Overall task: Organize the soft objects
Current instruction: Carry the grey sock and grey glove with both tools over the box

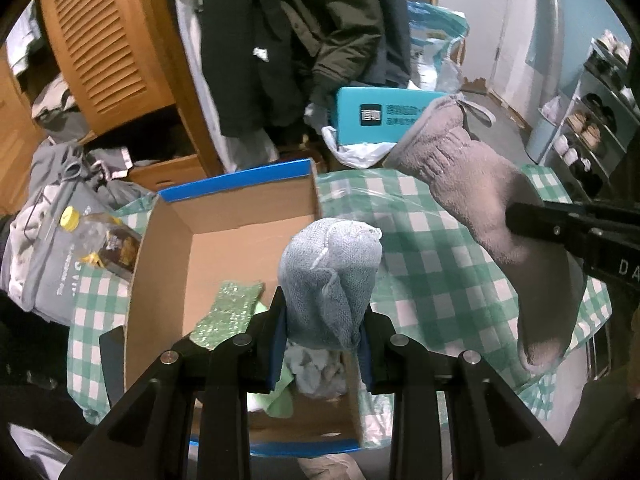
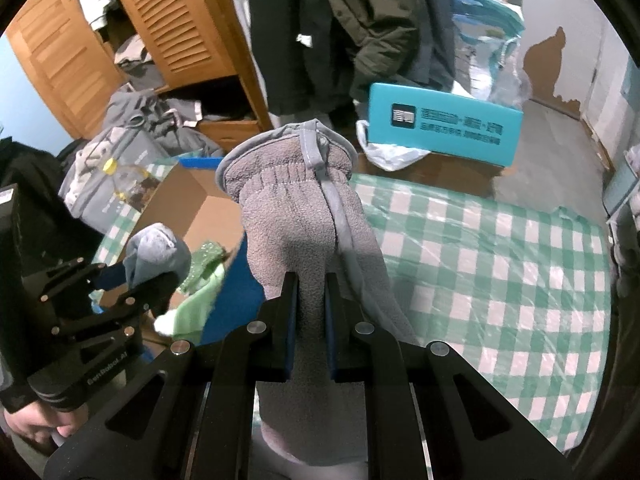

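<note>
Cluttered bedroom, green-checked table (image 1: 440, 240) with an open cardboard shoebox (image 1: 224, 216) as landmark. Left gripper (image 1: 324, 320): jaws closed tight on a bunched blue sock (image 1: 330, 264), held directly above the box's near end. Right gripper (image 2: 311, 320): jaws clamped on a grey fleece glove (image 2: 296, 216), long axis running away from the jaws, cuff far, just right of the box. Left is nearer the drop. Sparkly green sock (image 1: 230, 308) already inside. Beyond the box: teal carton (image 1: 384, 116), hanging coats (image 1: 288, 40).

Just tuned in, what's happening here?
A person is sorting soft items with two handheld grippers. The left gripper is shut on a balled blue sock above the open box, which already holds green cloths. The right gripper is shut on a grey glove over the checked tablecloth.
</note>
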